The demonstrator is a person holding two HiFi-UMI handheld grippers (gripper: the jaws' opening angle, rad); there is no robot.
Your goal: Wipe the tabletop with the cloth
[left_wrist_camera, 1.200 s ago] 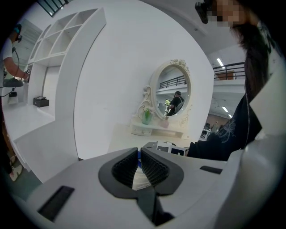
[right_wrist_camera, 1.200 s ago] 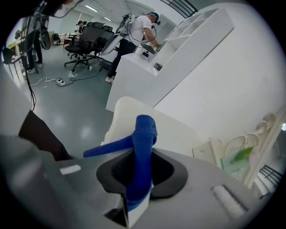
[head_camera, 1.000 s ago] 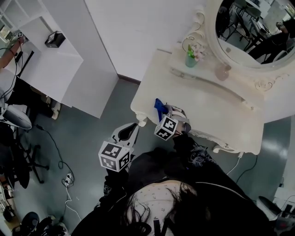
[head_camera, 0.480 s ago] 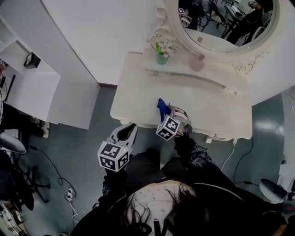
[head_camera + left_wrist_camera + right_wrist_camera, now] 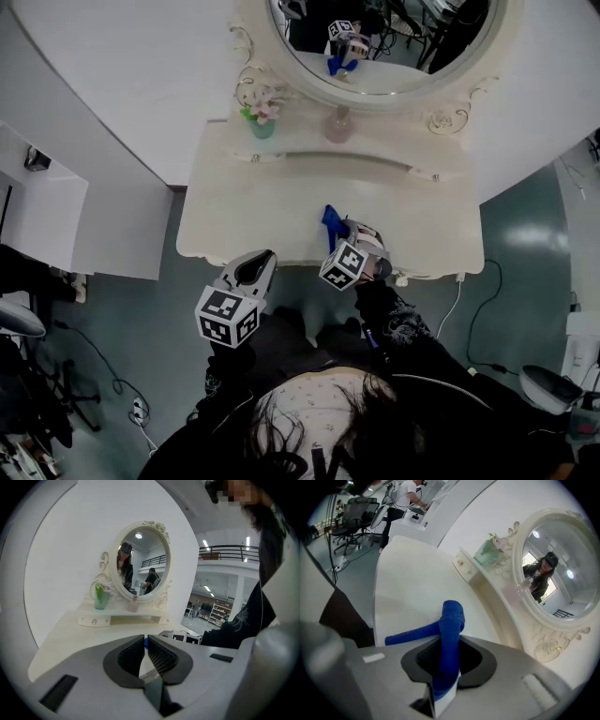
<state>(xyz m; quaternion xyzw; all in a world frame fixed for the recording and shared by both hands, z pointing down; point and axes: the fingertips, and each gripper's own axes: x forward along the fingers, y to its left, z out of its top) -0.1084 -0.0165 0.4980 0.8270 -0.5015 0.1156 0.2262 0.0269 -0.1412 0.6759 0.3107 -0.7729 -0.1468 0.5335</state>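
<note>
The right gripper (image 5: 345,228) stands clamped on a blue cloth (image 5: 328,219) over the front edge of the cream dressing-table surface (image 5: 239,211). In the right gripper view the jaws pinch the cloth's (image 5: 451,620) folded middle, and a loose tail trails left over the surface. Over the past second the head view has swung to face the table squarely, with the oval mirror (image 5: 394,42) now filling the top. The cloth has shifted from near the surface's left front corner to about midway along the front edge. That suggests a pass along the near edge, though whether the cloth actually touches the surface cannot be told. The broad middle and the part below the raised shelf, which carries a green flower vase (image 5: 262,124) and a pink bottle (image 5: 339,125), appear to lie ahead of it. The left gripper (image 5: 257,269) hangs off the front edge, its jaws drawn together on nothing.
</note>
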